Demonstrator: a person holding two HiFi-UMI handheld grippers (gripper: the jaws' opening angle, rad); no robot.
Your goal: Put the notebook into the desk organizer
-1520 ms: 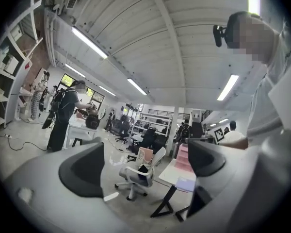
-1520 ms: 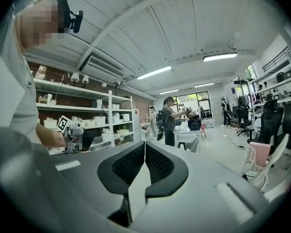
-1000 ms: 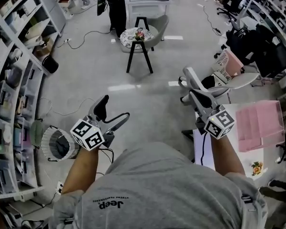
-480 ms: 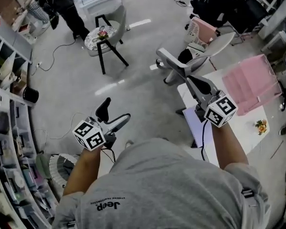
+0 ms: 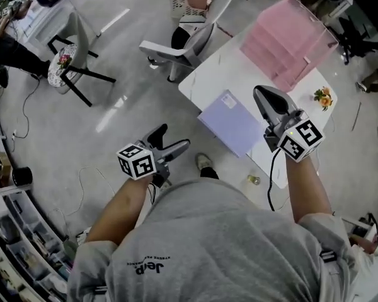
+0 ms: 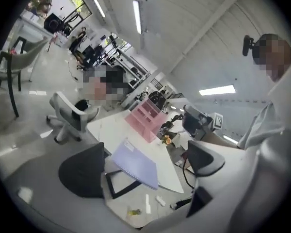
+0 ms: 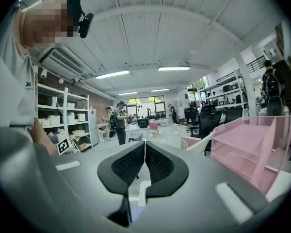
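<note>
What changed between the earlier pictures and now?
The person turned toward the table, so it, the notebook and the organizer swung from the head view's right edge to its upper middle. The right gripper now shows over the table, beside the notebook; the left gripper over the floor. Nothing was grasped or released. Unchanged: left jaws apart, right jaws together, both empty; notebook flat on the table.

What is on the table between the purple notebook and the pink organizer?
Nothing. In the head view, only bare white table lies between the notebook and the pink organizer.
</note>
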